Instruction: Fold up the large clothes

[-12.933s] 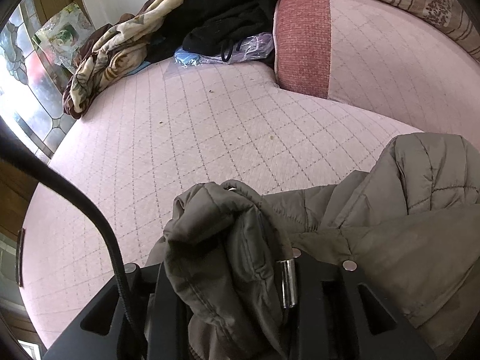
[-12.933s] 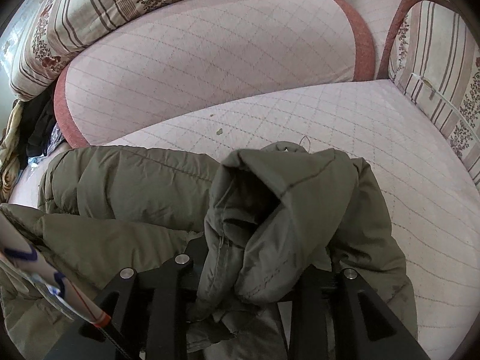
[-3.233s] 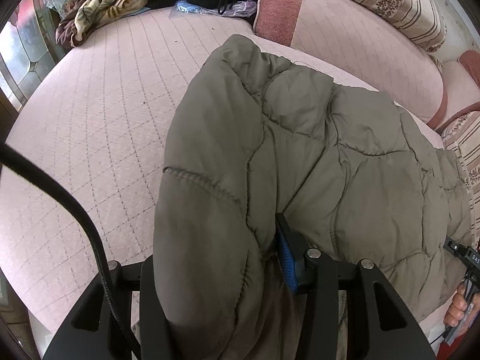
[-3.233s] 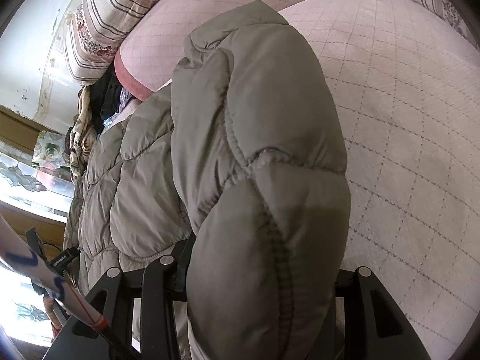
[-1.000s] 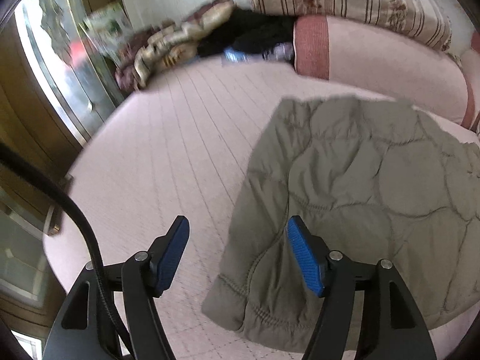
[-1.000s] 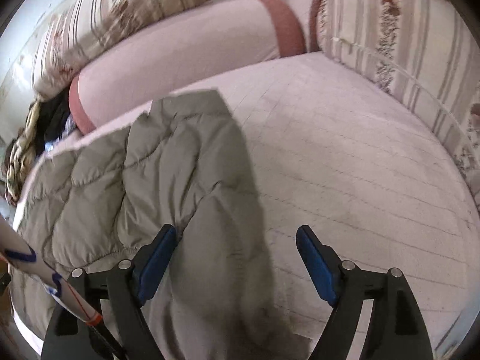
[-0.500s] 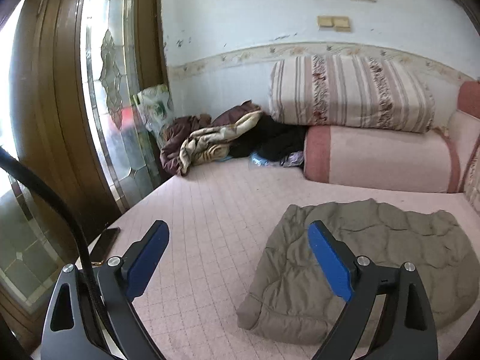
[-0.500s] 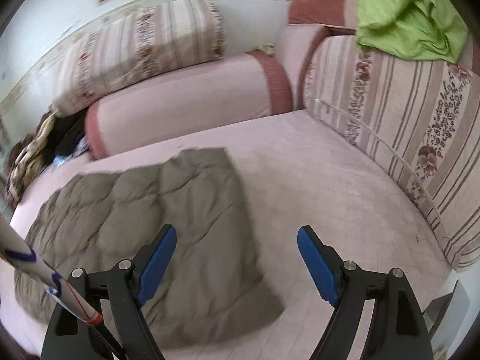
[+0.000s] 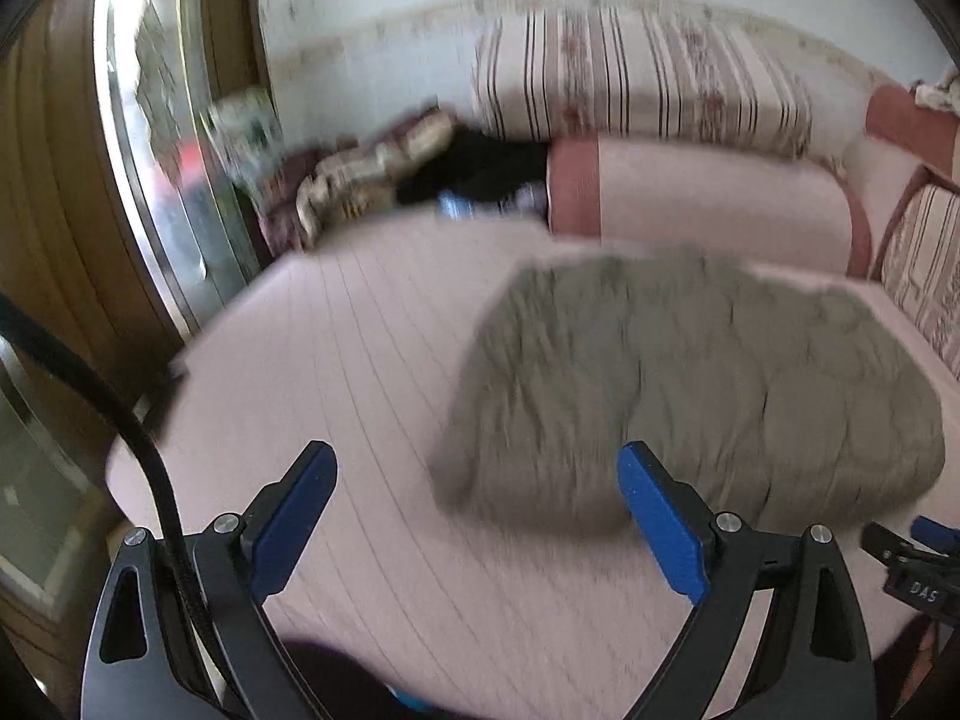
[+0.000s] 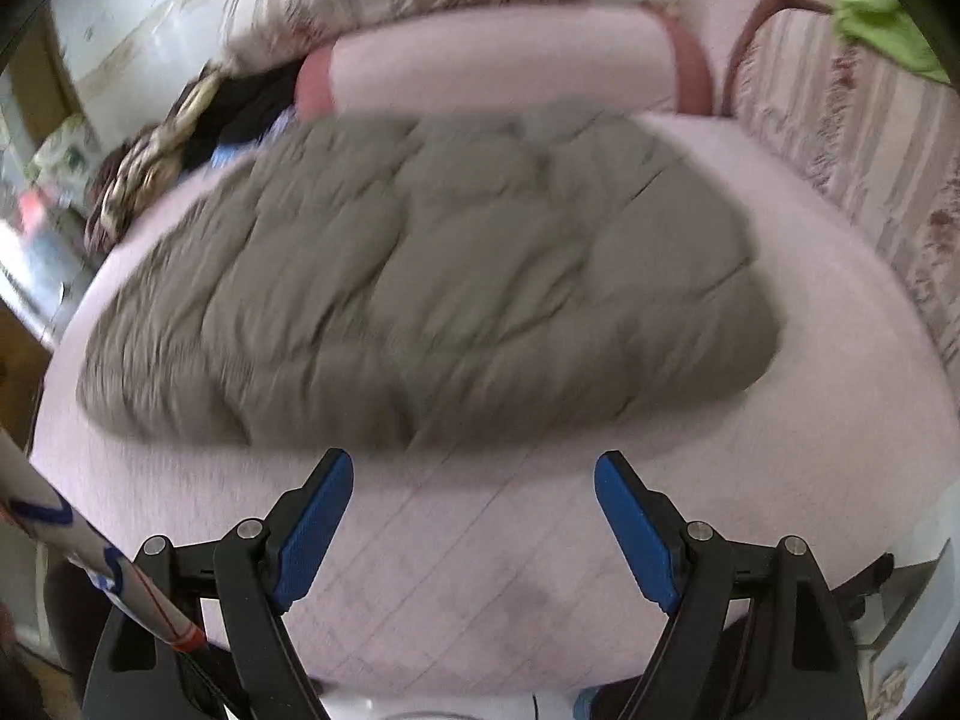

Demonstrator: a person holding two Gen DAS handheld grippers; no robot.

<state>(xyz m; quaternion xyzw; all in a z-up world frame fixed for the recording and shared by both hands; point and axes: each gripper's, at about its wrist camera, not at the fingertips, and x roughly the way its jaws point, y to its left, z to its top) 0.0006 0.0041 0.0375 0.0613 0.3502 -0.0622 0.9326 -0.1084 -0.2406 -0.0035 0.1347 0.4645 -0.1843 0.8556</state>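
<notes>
An olive quilted jacket (image 9: 690, 390) lies folded into a flat bundle on the pink quilted bed (image 9: 330, 360). My left gripper (image 9: 477, 462) hovers open above the bed's near edge, its blue pads (image 9: 660, 528) bare, the jacket's near left corner just beyond them. In the right wrist view the jacket (image 10: 420, 276) fills the middle of the bed (image 10: 480, 570). My right gripper (image 10: 473, 462) is open and empty, short of the jacket's near edge. Both views are motion-blurred.
A heap of other clothes (image 9: 372, 174) lies at the bed's far left by a glass door (image 9: 156, 150). A pink bolster (image 9: 708, 204) and striped cushions (image 9: 636, 78) line the back and right. A green cloth (image 10: 882, 18) tops the right cushions. A cable (image 9: 138, 438) hangs near left.
The left jaws have spread wider since a second ago. Both grippers have drawn back from the jacket, which stays on the bed. The right view has swung so the jacket is centred.
</notes>
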